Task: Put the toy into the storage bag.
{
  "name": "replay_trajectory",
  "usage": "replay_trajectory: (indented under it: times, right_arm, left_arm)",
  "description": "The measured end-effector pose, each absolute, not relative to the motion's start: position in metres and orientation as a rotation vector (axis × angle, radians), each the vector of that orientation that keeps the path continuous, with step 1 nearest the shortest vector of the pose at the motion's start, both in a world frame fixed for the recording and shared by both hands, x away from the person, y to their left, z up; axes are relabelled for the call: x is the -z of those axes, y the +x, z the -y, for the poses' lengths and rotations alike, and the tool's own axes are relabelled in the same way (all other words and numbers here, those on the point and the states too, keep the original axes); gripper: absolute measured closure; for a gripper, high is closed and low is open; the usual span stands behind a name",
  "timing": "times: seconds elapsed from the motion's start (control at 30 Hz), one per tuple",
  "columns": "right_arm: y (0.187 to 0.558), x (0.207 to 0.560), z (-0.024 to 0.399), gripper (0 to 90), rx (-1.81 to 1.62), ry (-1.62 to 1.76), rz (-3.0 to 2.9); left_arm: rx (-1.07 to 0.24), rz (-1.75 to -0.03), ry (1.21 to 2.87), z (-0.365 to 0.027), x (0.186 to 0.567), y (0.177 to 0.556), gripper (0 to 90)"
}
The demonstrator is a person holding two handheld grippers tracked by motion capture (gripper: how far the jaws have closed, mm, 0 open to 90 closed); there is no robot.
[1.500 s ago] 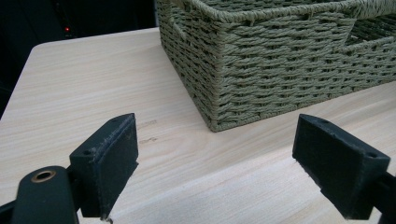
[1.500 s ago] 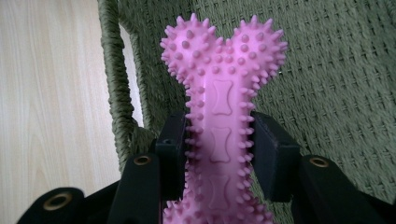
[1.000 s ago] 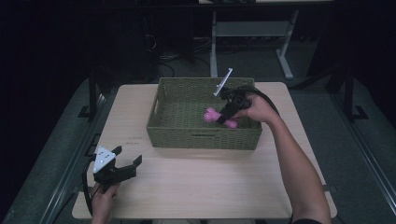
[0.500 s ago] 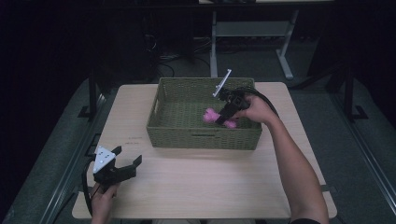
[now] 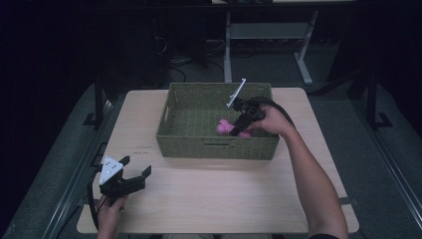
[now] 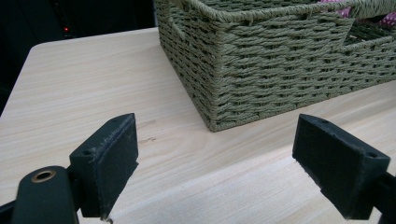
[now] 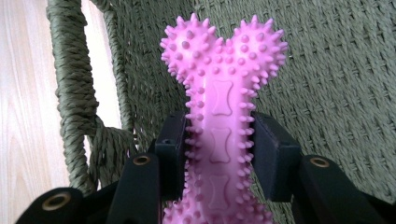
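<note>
A pink spiky bone-shaped toy [image 7: 222,88] is clamped by its shaft between the jaws of my right gripper [image 7: 219,147], which is shut on it. In the high view that right gripper [image 5: 239,125] reaches down inside the green woven basket [image 5: 199,144], with the pink toy [image 5: 225,127] low near the basket's front wall. My left gripper [image 5: 135,173] rests at the table's front left corner, open and holding nothing. In the left gripper view its two black pads [image 6: 109,163] stand wide apart over bare wood, facing the basket's corner [image 6: 219,84].
The light wooden table [image 5: 209,199] carries the basket in its far half. In the right gripper view the basket's rim and handle opening [image 7: 77,93] lie close at the left. A white desk frame [image 5: 268,35] stands on the dark floor behind.
The right gripper with the pink toy has sunk slightly lower into the basket. The left gripper has stayed put.
</note>
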State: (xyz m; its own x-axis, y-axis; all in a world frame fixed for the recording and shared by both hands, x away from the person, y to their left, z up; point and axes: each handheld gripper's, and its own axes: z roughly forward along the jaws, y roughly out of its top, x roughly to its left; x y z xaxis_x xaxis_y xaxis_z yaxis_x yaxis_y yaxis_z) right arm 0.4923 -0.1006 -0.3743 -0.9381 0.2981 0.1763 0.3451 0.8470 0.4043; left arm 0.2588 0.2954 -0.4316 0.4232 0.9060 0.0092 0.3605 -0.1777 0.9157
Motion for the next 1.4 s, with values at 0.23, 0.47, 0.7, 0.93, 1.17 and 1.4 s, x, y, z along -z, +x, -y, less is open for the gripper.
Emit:
replay_trajectory:
  times: [0.23,0.47,0.7,0.93,1.17,1.4]
  right_arm:
    - [0.492,0.375,0.098,57.1,0.662,-0.51,2.911]
    - [0.493,0.377,0.096,53.6,0.651,-0.527,2.904]
    - [0.494,0.372,0.099,51.7,0.693,-0.554,2.899]
    - [0.492,0.368,0.101,48.2,0.711,-0.564,2.905]
    - [0.49,0.362,0.105,45.7,0.736,-0.584,2.912]
    - [0.488,0.357,0.108,41.3,0.737,-0.61,2.92]
  left_arm:
    - [-0.731,-1.102,1.743,-0.295,0.431,0.259,13.9]
    - [-0.731,-1.103,1.743,-0.296,0.431,0.259,13.8]
    - [-0.732,-1.101,1.744,-0.296,0.431,0.259,13.8]
    - [-0.731,-1.101,1.744,-0.295,0.431,0.259,13.8]
    - [-0.733,-1.103,1.74,-0.296,0.431,0.257,13.8]
    - [-0.732,-1.1,1.745,-0.295,0.431,0.258,13.9]
